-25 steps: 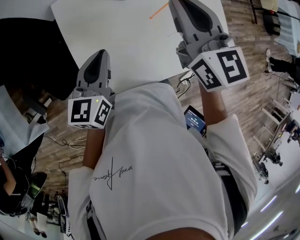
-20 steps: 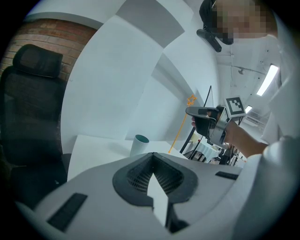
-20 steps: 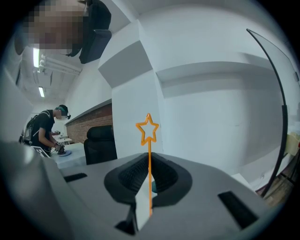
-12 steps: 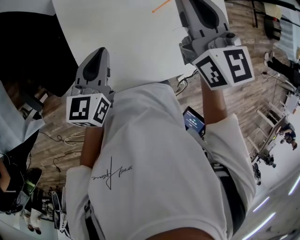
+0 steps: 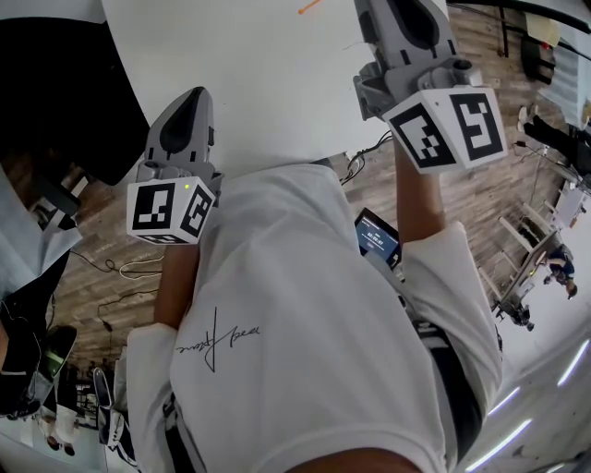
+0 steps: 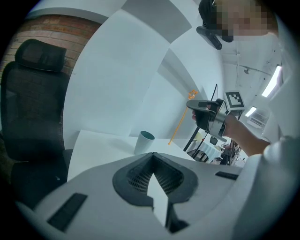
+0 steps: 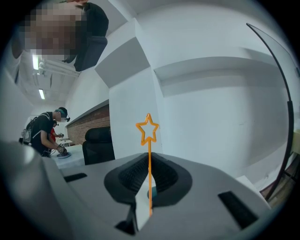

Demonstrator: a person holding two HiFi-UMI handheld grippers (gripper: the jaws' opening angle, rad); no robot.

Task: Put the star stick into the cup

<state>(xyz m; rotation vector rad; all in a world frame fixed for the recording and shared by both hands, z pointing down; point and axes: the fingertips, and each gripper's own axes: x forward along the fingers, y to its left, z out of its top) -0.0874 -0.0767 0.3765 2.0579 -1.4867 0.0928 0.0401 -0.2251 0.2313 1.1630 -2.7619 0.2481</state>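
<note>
The orange star stick [image 7: 149, 140] stands upright between the jaws of my right gripper [image 7: 149, 164], which is shut on its shaft; the star is at the top. In the left gripper view the stick [image 6: 180, 123] slants down from the right gripper [image 6: 208, 115], held above the white table [image 6: 103, 145] to the right of the cup. The cup [image 6: 144, 141] is pale with a teal inside and stands upright on the table. My left gripper [image 6: 153, 157] is shut with nothing in it, low at the table's near edge. In the head view only the stick's end [image 5: 308, 7] shows.
A black office chair [image 6: 33, 93] stands left of the table. A person [image 7: 47, 131] works at another table far off. A phone [image 5: 377, 238] hangs at my waist. The table's near edge [image 5: 277, 164] runs just ahead of my body, with wooden floor [image 5: 434, 194] beside it.
My right gripper has moved forward with the stick, so less of the stick shows at the head view's top edge. The left gripper has barely shifted.
</note>
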